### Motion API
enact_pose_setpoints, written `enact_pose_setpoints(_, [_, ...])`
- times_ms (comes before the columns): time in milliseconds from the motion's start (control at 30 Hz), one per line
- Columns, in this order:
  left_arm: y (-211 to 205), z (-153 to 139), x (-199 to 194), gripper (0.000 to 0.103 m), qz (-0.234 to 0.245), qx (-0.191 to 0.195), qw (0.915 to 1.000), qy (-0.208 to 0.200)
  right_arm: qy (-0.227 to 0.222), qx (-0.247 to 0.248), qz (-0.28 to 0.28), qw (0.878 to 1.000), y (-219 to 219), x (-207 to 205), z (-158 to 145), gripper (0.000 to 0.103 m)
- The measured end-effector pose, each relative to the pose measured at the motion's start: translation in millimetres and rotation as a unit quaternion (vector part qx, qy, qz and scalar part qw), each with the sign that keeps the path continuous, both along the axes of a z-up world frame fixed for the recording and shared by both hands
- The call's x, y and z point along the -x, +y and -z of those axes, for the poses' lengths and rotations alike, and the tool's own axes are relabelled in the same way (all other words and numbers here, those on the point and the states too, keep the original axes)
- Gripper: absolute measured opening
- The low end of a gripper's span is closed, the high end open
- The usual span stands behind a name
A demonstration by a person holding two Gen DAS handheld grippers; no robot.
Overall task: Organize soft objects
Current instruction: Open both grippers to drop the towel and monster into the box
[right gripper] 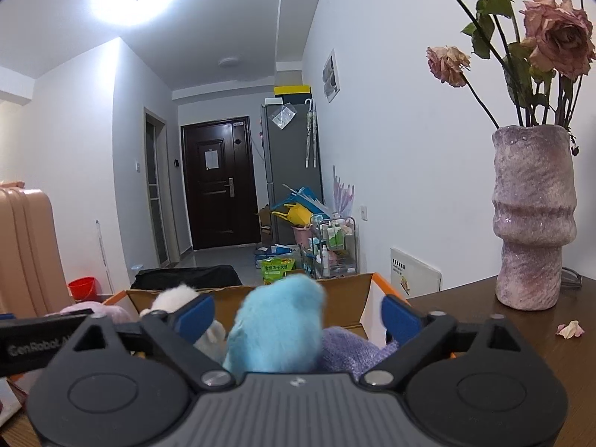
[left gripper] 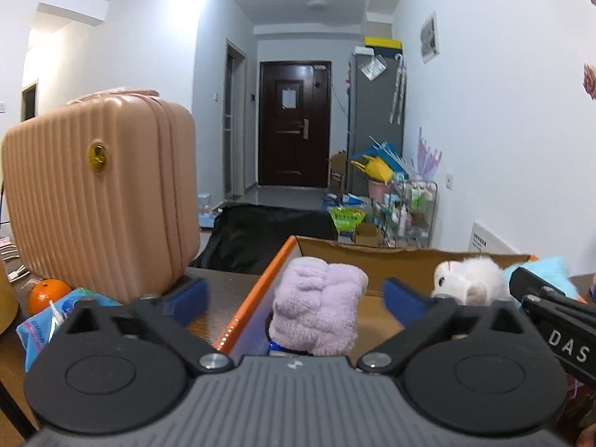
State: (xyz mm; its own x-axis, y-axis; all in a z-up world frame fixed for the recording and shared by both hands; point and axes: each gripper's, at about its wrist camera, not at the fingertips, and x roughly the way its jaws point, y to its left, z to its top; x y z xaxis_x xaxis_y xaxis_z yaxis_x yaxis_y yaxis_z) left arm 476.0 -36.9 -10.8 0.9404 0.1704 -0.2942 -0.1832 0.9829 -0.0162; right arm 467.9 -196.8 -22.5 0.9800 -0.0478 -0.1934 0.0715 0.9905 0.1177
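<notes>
Your left gripper has its fingers spread apart around a fluffy lilac plush toy, not touching it. Your right gripper is likewise released around a sky-blue furry plush toy. Both toys sit in the orange-edged cardboard box on the brown desk, beside a white plush cat.
</notes>
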Motion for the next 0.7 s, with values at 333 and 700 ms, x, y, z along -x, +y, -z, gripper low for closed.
enact_pose_setpoints(333, [4,-2,3,0.103,-0.013,0.005,0.9999,-0.002,-0.022,0.001,-0.005,1.000,1,7,-2,0.103])
enact_pose_setpoints(700, [9,-5,11,0.103,-0.014,0.007,0.9999,-0.002,-0.024,0.003,-0.007,1.000,1,15,-2,0.103])
